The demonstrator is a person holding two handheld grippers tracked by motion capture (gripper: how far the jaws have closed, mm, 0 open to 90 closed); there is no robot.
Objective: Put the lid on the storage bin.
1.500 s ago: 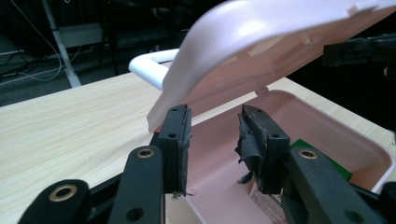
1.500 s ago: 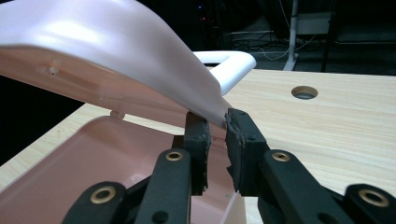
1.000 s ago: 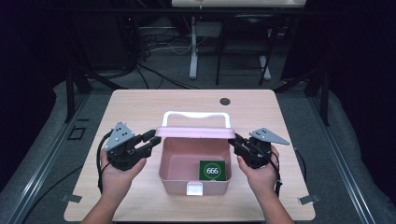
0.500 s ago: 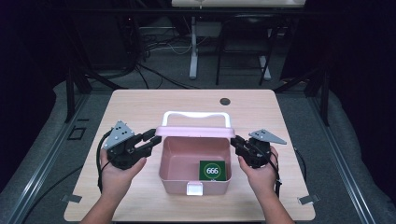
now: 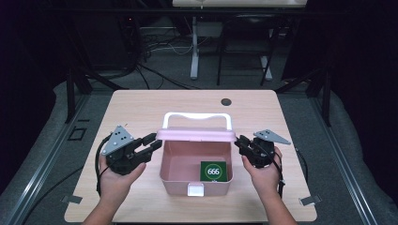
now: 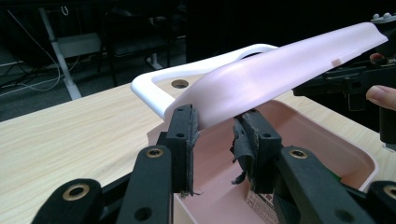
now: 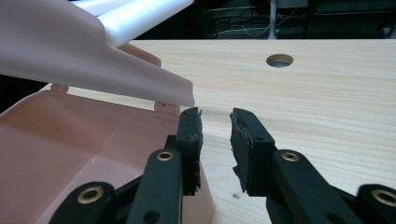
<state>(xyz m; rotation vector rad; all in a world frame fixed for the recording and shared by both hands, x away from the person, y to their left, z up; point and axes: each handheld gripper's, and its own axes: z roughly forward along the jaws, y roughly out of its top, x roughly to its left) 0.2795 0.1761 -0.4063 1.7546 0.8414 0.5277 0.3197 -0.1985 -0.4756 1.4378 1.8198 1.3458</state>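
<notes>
A pink box (image 5: 162, 165) stands in the middle of the table with its lid (image 5: 196, 135) raised and a white handle (image 5: 197, 115) behind it. A green card marked 666 (image 5: 213, 171) lies inside. My left gripper (image 5: 154, 143) is at the lid's left end. In the left gripper view (image 6: 215, 126) the lid's edge (image 6: 280, 70) sits between the pads, and the jaws have just been opening slightly. My right gripper (image 5: 238, 142) is at the lid's right end. Its jaws (image 7: 215, 119) have just been opening, with nothing between them, and the lid's corner (image 7: 180, 95) hangs just above.
The box has a white latch (image 5: 195, 189) on its front wall. A round cable hole (image 5: 226, 101) is near the table's far edge. Bare wooden table (image 5: 136, 110) surrounds the box. Desk legs and cables lie on the dark floor beyond.
</notes>
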